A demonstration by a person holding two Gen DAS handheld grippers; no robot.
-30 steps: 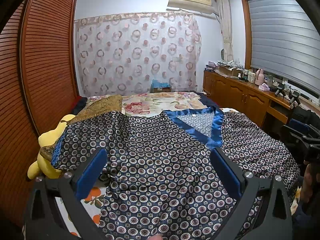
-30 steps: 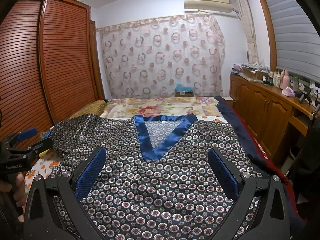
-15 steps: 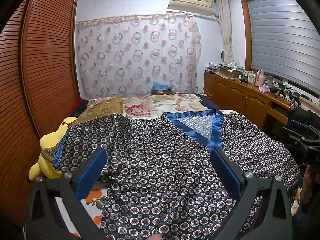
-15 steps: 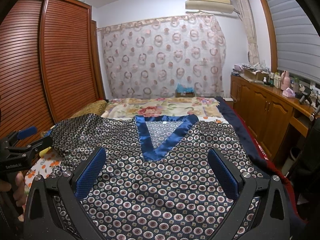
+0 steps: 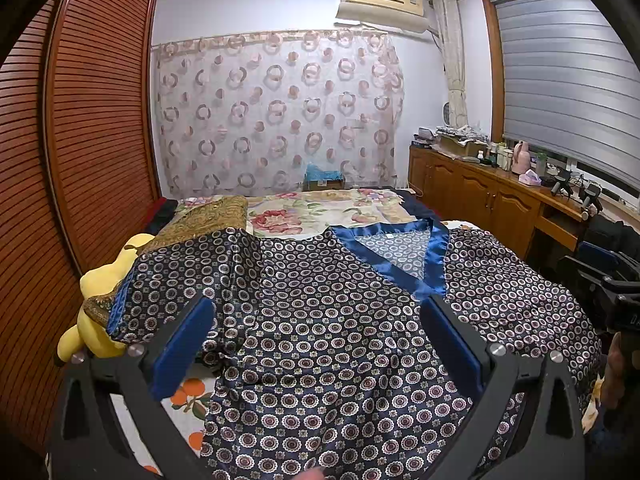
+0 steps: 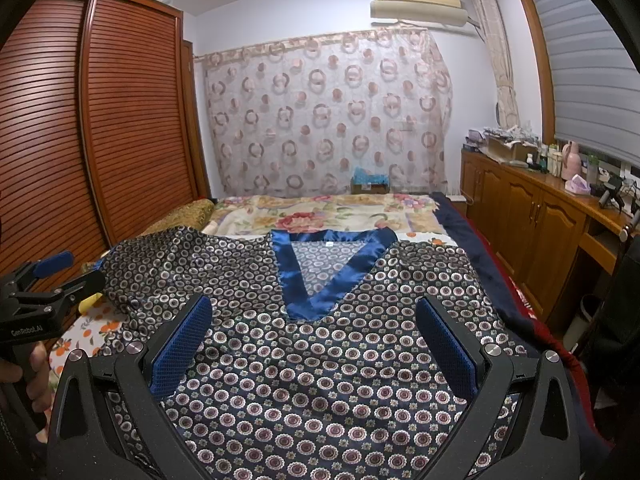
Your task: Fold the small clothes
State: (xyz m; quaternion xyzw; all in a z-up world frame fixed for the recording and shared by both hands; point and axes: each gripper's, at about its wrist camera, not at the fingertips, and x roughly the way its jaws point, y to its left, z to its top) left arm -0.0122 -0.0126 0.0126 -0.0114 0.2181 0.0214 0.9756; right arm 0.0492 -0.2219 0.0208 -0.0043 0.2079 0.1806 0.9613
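Left wrist view: dark navy satin top with a circle print and blue V-neck trim (image 5: 320, 320) lies spread flat on the bed with the floral sheet (image 5: 320, 212), its left sleeve over a yellow plush toy (image 5: 96, 308). Left tongs (image 5: 316, 340) spread apart above it, holding nothing. Right tongs (image 6: 312, 344) likewise apart, empty, over the front.
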